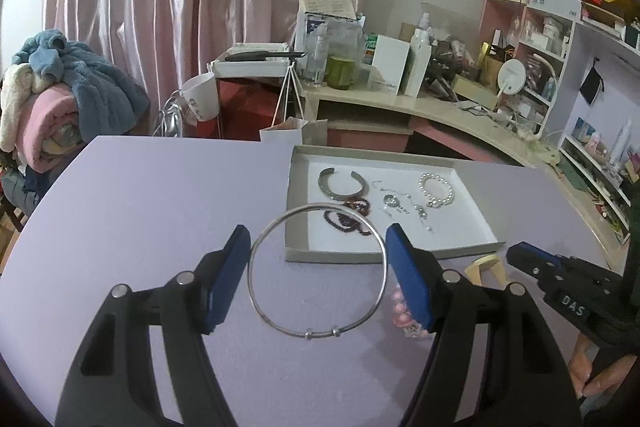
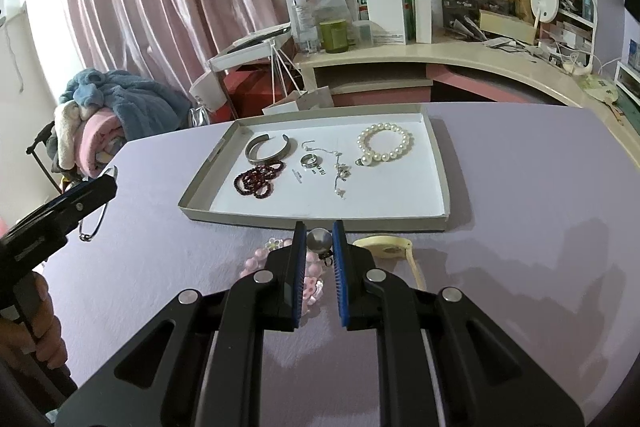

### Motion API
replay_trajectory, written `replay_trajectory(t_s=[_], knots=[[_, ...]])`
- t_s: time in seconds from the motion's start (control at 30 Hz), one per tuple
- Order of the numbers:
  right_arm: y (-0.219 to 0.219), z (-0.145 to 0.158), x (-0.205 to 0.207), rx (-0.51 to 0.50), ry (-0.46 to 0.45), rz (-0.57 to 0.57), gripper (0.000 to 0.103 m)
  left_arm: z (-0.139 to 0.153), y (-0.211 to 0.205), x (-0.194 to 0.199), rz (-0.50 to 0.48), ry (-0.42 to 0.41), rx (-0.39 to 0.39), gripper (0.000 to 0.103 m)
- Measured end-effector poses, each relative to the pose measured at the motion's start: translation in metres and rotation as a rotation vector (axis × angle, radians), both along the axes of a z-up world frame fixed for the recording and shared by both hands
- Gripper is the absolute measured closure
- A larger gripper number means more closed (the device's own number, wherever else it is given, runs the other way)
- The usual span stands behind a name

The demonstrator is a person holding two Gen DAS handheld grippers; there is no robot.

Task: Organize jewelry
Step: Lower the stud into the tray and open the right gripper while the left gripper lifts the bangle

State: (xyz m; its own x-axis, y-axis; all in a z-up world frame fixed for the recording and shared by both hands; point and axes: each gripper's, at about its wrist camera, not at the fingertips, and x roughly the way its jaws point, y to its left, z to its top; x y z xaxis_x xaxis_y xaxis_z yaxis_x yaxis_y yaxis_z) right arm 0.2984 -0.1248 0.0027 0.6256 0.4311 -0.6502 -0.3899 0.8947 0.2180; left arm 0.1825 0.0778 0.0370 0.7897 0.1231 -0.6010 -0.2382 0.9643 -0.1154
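A shallow grey tray (image 2: 438, 163) (image 1: 296, 195) on the lilac table holds a silver cuff (image 2: 266, 149), dark red beads (image 2: 256, 181), a ring (image 2: 310, 161), a thin chain (image 2: 340, 173) and a pearl bracelet (image 2: 384, 143). My left gripper (image 1: 318, 267) is shut on a thin silver bangle (image 1: 256, 291), gripped across its width and held above the table in front of the tray. My right gripper (image 2: 318, 241) is shut on a grey metal ball (image 2: 319, 239), just in front of the tray. A pink bead bracelet (image 2: 256, 259) and a cream hair clip (image 2: 384, 247) lie beneath it.
A cluttered beige desk (image 2: 400, 63) and shelves (image 1: 560, 39) stand behind the table. A pile of blankets (image 1: 60, 99) sits at the left. A white paper bag (image 1: 288, 133) stands beyond the table's far edge.
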Motion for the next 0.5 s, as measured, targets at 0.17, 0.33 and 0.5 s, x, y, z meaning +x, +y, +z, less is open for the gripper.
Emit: replay_trajectory(t_s=[0.17,0.33,0.5], knots=[[-0.0018,-0.0018,0.0058,0.001,0.007,-0.011,0.089,-0.0004,-0.0037,0.0043,-0.015,0.001,0.002,0.034],[-0.0023,-0.0035,0.0082,0.002,0.012,-0.016,0.089,-0.0030,-0.0054,0.0081,-0.025,0.006,-0.001,0.034],[-0.0021,-0.0059,0.0090,0.000,0.019,-0.017,0.089,-0.0051,-0.0057,0.0084,-0.033,0.008,-0.007,0.034]])
